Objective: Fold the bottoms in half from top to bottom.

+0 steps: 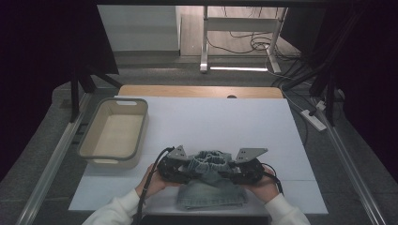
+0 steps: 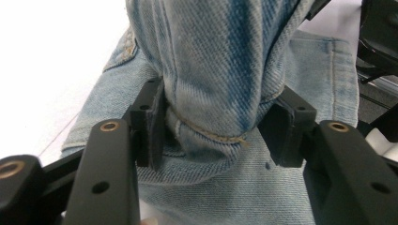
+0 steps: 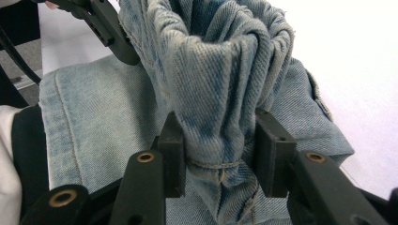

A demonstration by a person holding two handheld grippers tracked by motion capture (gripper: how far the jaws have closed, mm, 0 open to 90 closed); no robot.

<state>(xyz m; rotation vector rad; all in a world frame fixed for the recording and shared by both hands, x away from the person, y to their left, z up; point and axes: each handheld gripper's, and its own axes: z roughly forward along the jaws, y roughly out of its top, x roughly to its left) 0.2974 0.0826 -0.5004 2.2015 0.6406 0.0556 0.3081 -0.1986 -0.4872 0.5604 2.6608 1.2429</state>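
A light-blue denim garment [image 1: 211,190] lies at the near edge of the white table cover [image 1: 220,122], and its elastic waistband is bunched up between both grippers. My left gripper [image 1: 190,168] comes in from the left, my right gripper [image 1: 231,168] from the right, each held in a hand. In the left gripper view, the left gripper [image 2: 211,126] has a thick fold of denim [image 2: 220,61] filling the gap between its pads. In the right gripper view, the right gripper [image 3: 218,150] squeezes a gathered fold [image 3: 220,70] narrow between its pads.
An empty beige plastic bin [image 1: 114,100] stands on the left side of the table. Behind the white cover a wooden table edge [image 1: 202,91] shows. Dark frame rails run along both sides, and cables lie on the floor at the back right.
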